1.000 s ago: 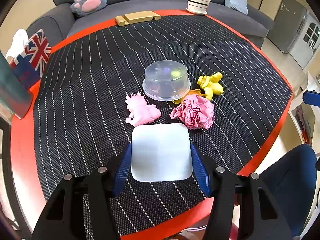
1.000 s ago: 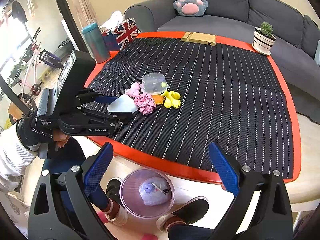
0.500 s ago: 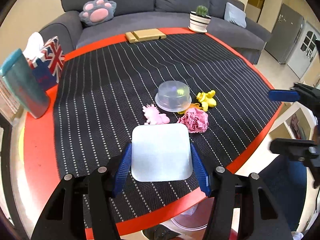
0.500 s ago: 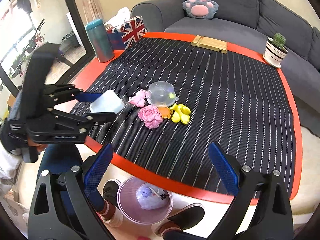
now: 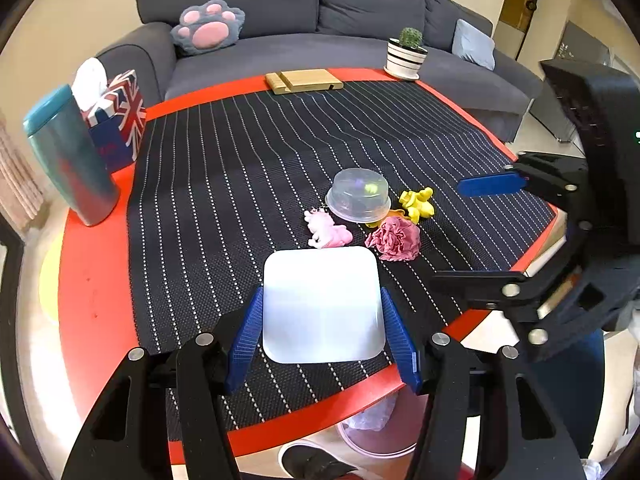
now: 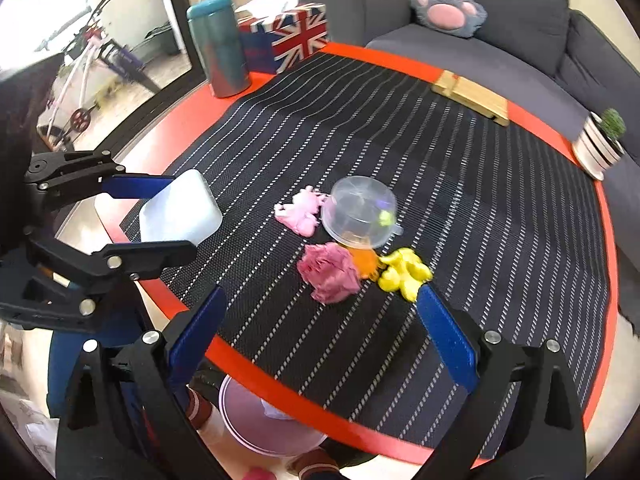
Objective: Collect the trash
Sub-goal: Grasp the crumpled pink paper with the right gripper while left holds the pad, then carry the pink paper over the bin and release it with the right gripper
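Observation:
My left gripper is shut on a white square container, held above the table's near edge; it also shows in the right wrist view. My right gripper is open and empty, just short of a crumpled pink paper ball. The paper ball lies next to a clear plastic lid, an orange scrap, a yellow toy and a pink toy. A pink trash bin with trash in it stands on the floor under the table edge.
A teal tumbler and a Union Jack tissue box stand at the far left. A wooden stand and a potted cactus sit at the back edge. A grey sofa is behind the table.
The left gripper pulled back and up with the white container. The right gripper moved forward over the table edge toward the pink paper ball.

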`<state>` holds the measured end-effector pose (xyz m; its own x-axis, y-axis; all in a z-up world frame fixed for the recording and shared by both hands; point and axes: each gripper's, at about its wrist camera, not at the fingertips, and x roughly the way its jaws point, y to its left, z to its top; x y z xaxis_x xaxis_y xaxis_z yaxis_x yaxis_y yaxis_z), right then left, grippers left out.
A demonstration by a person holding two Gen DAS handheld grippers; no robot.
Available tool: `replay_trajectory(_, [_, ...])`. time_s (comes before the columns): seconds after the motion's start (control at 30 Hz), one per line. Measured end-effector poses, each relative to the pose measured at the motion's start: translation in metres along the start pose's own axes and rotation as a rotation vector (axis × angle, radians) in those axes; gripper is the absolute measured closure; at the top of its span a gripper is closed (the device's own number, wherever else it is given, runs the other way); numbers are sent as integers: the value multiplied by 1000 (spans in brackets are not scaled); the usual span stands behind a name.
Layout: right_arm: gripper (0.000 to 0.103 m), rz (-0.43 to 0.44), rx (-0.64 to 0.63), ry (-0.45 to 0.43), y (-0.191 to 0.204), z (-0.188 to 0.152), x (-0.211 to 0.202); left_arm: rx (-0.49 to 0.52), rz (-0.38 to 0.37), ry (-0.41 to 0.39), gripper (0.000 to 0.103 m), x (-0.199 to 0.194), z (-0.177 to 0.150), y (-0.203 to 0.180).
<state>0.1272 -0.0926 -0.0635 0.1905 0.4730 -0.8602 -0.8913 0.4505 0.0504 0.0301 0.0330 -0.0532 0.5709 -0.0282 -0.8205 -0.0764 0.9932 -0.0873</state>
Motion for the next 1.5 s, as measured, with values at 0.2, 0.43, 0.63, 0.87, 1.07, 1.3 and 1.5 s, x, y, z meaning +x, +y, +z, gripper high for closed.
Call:
replay_trajectory(0.2, [34,23,-2,31,-2,7,20,-20,-12,-6,46,-2,-3,5])
replay_trajectory(0.43, [52,-6,-4,55,-3,9,35,-33,-20,-6,46,-1,-7,11])
replay_trajectory(0.63, [68,-35,-22,73,1,6,41,-42,-29,-8,46,-2,-9,13])
replay_trajectory(0.87, [74,-50,-18,49,1,6,35,-38,-41,-14,46,-4,-10,11])
replay_trajectory(1.07, [74,-42,4,-6,1,4,11,-23,-48,-35,46,-12,-7,5])
replay_trajectory(1.3, [74,-34,33,-84,7,-7,-36,8,-65,-53,46,-22,-9,-12])
replay_trajectory(1.5, [73,-9,64,-136,12,-26,-71,29,-85,-76,46,-36,-16,-25])
